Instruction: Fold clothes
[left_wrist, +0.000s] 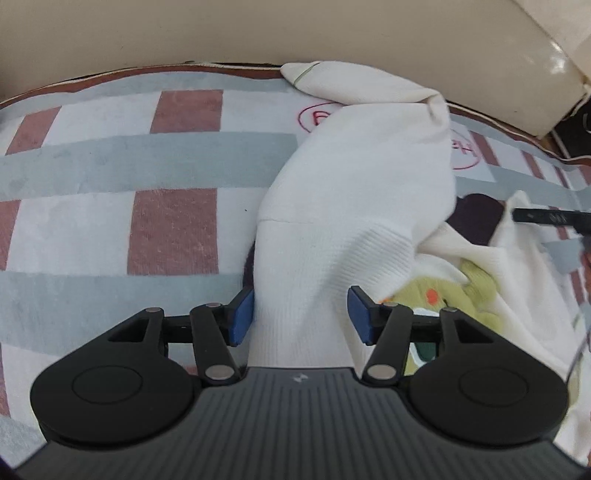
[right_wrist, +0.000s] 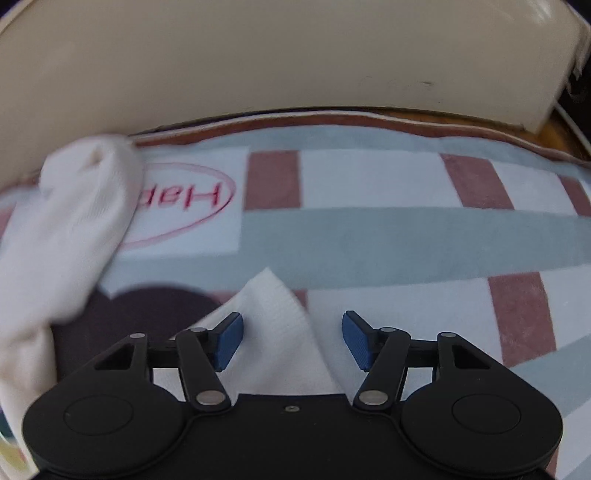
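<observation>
White sweater lies between both half-open, unclenched jaws: left gripper, right gripper.

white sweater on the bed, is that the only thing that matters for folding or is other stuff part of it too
Part of the job:
- white sweater, its sleeve between the open left tongs
- its ribbed corner, between the open right tongs

Just lying about:
- checked blanket underneath
- cream headboard behind
</observation>
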